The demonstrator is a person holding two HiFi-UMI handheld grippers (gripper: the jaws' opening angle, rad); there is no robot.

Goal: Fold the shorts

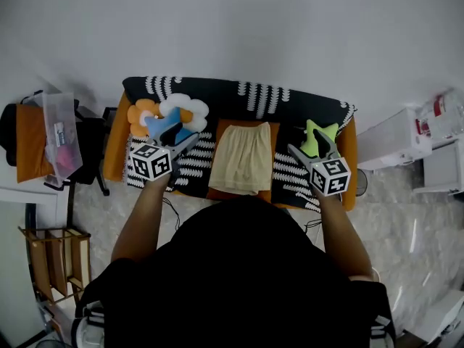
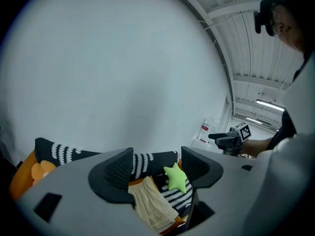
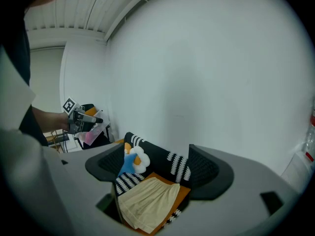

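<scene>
White wall, patterned sofa (image 1: 217,93), cream shorts (image 1: 241,158) flat on it, left gripper (image 2: 157,170) and right gripper (image 3: 153,167) fingers released

Black short-sleeved top (image 1: 239,274), forearms bare. Left hand-held gripper (image 2: 156,170) and right hand-held gripper (image 3: 153,167): plain grey bodies, black ribbed pads (image 2: 119,172) on the jaws. Each carries a white cube (image 1: 150,161) printed with black square markers.

A plain white wall (image 1: 232,27) backs an orange sofa (image 1: 114,158) draped in black-and-white cloth (image 1: 217,93), on pale marbled floor (image 1: 406,223) beside a wooden rack (image 1: 52,265).
</scene>
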